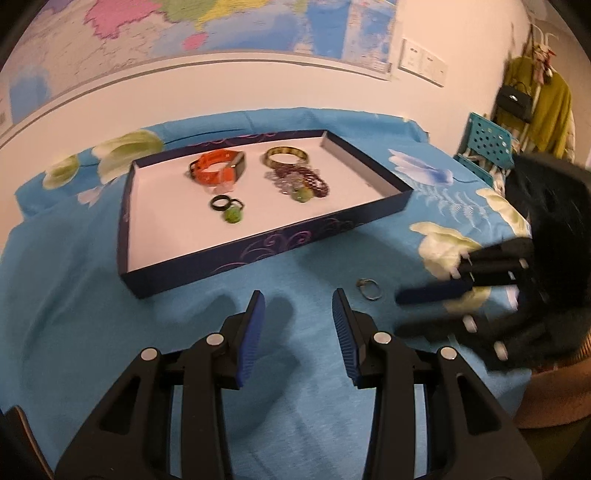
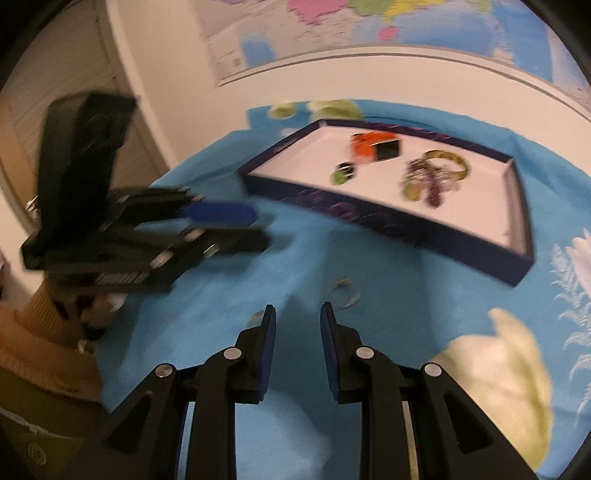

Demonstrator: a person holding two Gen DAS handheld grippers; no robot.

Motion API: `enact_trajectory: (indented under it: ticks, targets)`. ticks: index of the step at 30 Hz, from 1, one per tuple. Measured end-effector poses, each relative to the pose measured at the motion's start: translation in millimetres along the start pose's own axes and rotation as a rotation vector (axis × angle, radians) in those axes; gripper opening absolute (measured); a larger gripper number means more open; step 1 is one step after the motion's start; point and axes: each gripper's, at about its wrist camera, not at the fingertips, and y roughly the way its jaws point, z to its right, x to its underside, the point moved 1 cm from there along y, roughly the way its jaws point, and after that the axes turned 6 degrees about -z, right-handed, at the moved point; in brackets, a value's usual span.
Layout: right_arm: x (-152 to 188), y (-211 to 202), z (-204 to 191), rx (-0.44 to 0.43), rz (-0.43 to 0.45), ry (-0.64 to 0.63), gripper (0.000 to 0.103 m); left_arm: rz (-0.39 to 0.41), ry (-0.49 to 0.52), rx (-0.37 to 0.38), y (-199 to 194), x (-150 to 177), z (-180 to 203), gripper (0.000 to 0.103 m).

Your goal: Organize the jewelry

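Note:
A dark blue tray with a white floor holds an orange watch, a gold bangle, purple bead bracelets and green-stone rings. A small silver ring lies on the blue cloth in front of the tray. My left gripper hovers open just left of that ring, nothing between its fingers. My right gripper is also open and empty, the blurred silver ring just beyond its right fingertip. Each gripper shows blurred in the other's view: the right gripper and the left gripper.
The table wears a blue floral cloth and stands against a wall with a map. A teal perforated chair and a hanging yellow-green coat are at the far right. A person's mustard sleeve shows at the left.

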Motion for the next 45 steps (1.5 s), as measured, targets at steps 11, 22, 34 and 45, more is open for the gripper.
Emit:
enact_trajectory:
  ticks: [11,22,34,45]
  targets:
    - [3,14,-15,-0.008,-0.03,-0.021,0.01,-0.002,0.015,0.005,5,-5,4,0.038]
    - [12,-8,19,0.071,0.018,0.072,0.01,-0.024,0.093,0.053,18,-12,30,0.037]
    - [16,-31,56,0.122,0.092,0.192,0.01,-0.106,0.182,0.058,49,-16,64,0.028]
    - [12,-29,56,0.101,0.11,0.192,0.01,-0.109,0.14,0.046,52,-18,60,0.004]
